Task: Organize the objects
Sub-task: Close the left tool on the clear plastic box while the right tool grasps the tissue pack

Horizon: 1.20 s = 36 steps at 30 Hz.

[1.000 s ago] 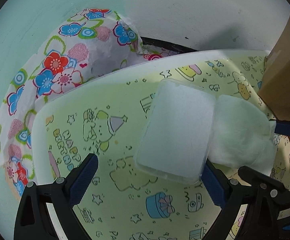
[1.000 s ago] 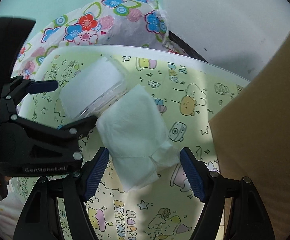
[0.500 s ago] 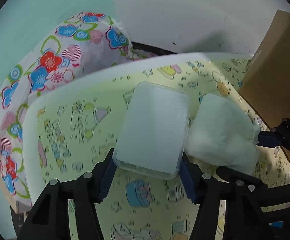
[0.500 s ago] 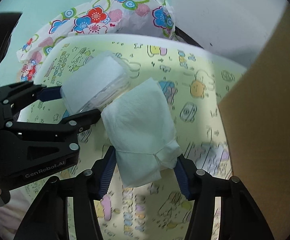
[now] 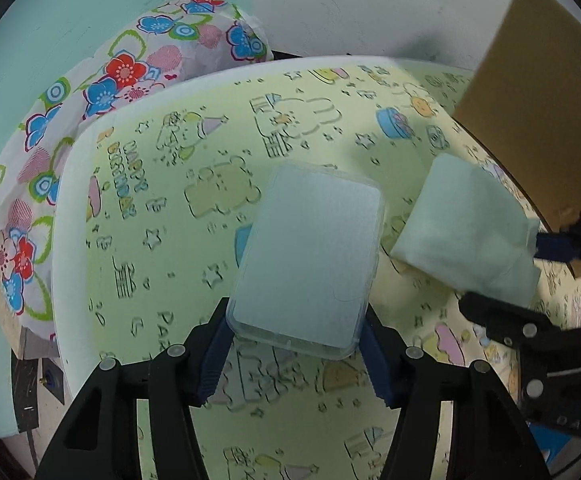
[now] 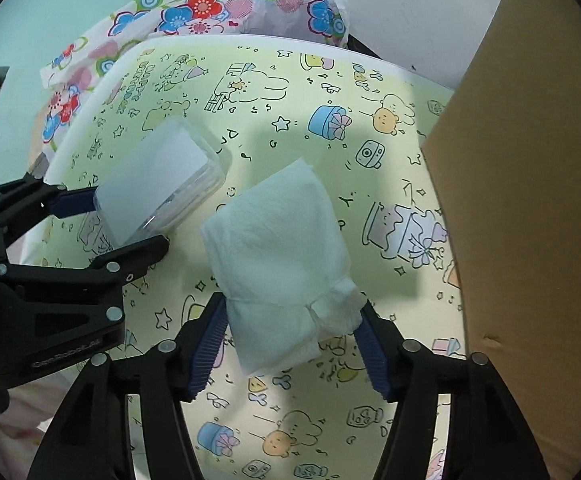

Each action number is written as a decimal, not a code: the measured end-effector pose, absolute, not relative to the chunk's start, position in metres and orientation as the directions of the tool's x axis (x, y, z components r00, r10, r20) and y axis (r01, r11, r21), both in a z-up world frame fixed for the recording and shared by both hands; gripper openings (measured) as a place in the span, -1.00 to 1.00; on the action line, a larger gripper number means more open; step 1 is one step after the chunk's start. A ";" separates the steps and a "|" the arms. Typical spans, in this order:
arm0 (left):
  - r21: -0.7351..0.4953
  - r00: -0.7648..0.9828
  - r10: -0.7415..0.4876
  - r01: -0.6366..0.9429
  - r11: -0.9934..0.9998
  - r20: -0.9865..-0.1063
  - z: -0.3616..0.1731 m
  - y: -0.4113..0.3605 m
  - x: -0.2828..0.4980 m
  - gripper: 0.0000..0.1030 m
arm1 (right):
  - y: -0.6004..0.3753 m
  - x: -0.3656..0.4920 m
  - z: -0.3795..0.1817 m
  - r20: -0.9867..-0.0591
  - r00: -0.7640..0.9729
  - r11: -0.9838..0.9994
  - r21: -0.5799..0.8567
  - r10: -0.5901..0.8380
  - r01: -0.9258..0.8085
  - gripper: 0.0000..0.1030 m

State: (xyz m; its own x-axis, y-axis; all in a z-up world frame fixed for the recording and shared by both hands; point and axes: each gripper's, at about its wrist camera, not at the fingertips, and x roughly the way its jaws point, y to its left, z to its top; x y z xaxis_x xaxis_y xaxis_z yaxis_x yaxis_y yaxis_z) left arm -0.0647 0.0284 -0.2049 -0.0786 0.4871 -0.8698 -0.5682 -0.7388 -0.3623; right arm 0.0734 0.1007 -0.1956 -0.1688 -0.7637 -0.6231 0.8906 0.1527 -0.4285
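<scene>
1. Grippers held one item each above the yellow cartoon-print table cover [image 5: 162, 240].
2. The left gripper [image 5: 295, 354] was clamped on the near end of a clear plastic box [image 5: 310, 256] with a frosted lid; both blue pads pressed its sides.
3. In the right wrist view that box [image 6: 162, 184] showed at the left, between the left gripper's fingers [image 6: 72, 204].
4. The right gripper [image 6: 290, 344] had a folded white cloth [image 6: 278, 248] between its pads, which touched the cloth's bunched near end; its jaws were opening.
5. The cloth [image 5: 470, 232] lay just beside the box, to its right in the left wrist view, apart from it.
6. A brown cardboard box [image 6: 530, 200] stood at the right edge of the table.
7. A floral-print fabric [image 5: 102, 92] was heaped behind the table's far left corner, against a pale green wall [image 5: 70, 20].
</scene>
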 end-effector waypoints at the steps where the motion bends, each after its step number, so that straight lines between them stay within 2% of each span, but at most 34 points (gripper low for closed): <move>1: -0.373 -0.075 0.495 -0.564 -0.737 -0.865 -0.204 0.028 -0.064 0.27 | 0.101 0.074 -0.195 -0.619 -0.179 0.147 -0.439 -0.765 0.886 0.36; 2: -0.388 -0.072 0.508 -0.557 -0.734 -0.858 -0.202 0.027 -0.065 0.44 | 0.100 0.073 -0.194 -0.612 -0.194 0.138 -0.452 -0.767 0.882 0.37; 3: -0.395 -0.069 0.512 -0.550 -0.735 -0.856 -0.201 0.026 -0.066 0.49 | 0.099 0.074 -0.193 -0.602 -0.208 0.127 -0.465 -0.771 0.876 0.38; 8: -0.357 -0.092 0.487 -0.565 -0.744 -0.869 -0.198 0.034 -0.074 0.59 | 0.089 0.075 -0.189 -0.595 -0.216 0.139 -0.493 -0.774 0.859 0.44; 13: -0.300 -0.108 0.442 -0.592 -0.748 -0.890 -0.205 0.047 -0.085 0.60 | 0.077 0.080 -0.188 -0.593 -0.222 0.165 -0.527 -0.774 0.834 0.51; 18: -0.302 -0.116 0.446 -0.587 -0.752 -0.887 -0.209 0.042 -0.091 0.61 | 0.061 0.083 -0.189 -0.604 -0.218 0.183 -0.531 -0.766 0.827 0.57; 20: -0.308 -0.111 0.447 -0.577 -0.756 -0.888 -0.211 0.038 -0.094 0.59 | 0.058 0.084 -0.189 -0.610 -0.173 0.206 -0.500 -0.773 0.841 0.59; 21: -0.310 -0.116 0.447 -0.569 -0.762 -0.887 -0.212 0.036 -0.095 0.58 | 0.059 0.084 -0.189 -0.603 -0.165 0.205 -0.496 -0.780 0.844 0.52; 22: -0.320 -0.111 0.452 -0.559 -0.765 -0.885 -0.213 0.034 -0.097 0.55 | 0.061 0.085 -0.188 -0.589 -0.159 0.201 -0.499 -0.792 0.843 0.31; 24: -0.346 -0.099 0.467 -0.541 -0.766 -0.879 -0.214 0.031 -0.098 0.47 | 0.064 0.085 -0.187 -0.584 -0.161 0.191 -0.494 -0.796 0.848 0.24; 25: -0.343 -0.102 0.465 -0.541 -0.768 -0.879 -0.213 0.032 -0.097 0.36 | 0.065 0.084 -0.186 -0.586 -0.156 0.183 -0.477 -0.795 0.860 0.21; 27: -0.344 -0.096 0.460 -0.537 -0.771 -0.883 -0.211 0.034 -0.095 0.27 | 0.067 0.078 -0.186 -0.598 -0.143 0.181 -0.448 -0.789 0.875 0.18; 36: -0.359 -0.074 0.454 -0.507 -0.784 -0.888 -0.198 0.029 -0.071 0.25 | 0.104 0.075 -0.185 -0.604 -0.129 0.168 -0.410 -0.786 0.896 0.17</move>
